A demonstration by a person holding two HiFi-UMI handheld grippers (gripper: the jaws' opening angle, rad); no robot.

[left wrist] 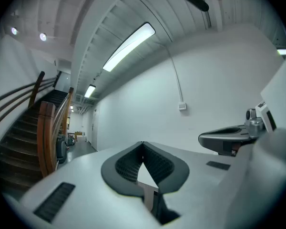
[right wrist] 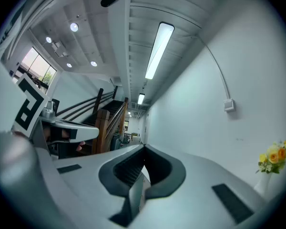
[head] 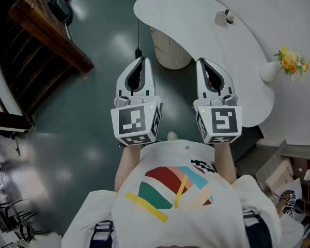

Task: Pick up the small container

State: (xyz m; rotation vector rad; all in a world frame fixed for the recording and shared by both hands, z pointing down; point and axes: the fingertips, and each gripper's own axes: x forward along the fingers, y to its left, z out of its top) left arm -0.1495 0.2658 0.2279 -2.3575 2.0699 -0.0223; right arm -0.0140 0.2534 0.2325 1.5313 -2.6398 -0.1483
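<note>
The small container (head: pixel 225 17), pale with a dark lid, stands on the far side of the curved white table (head: pixel 196 19) in the head view. Both grippers are held close to the person's chest, well short of it and over the floor beside the table's near edge. My left gripper (head: pixel 142 61) (left wrist: pixel 143 144) is shut with nothing in it. My right gripper (head: pixel 202 62) (right wrist: pixel 144 149) is shut too, also empty. Both gripper views look level across the room at a white wall; the container shows in neither.
A white vase of yellow flowers (head: pixel 280 66) (right wrist: pixel 274 159) sits at the table's right end. The ribbed table pedestal (head: pixel 170 49) stands under the top. A wooden staircase (head: pixel 46 35) (left wrist: pixel 47 128) rises at the left. Boxes and clutter (head: pixel 287 177) lie at the lower right.
</note>
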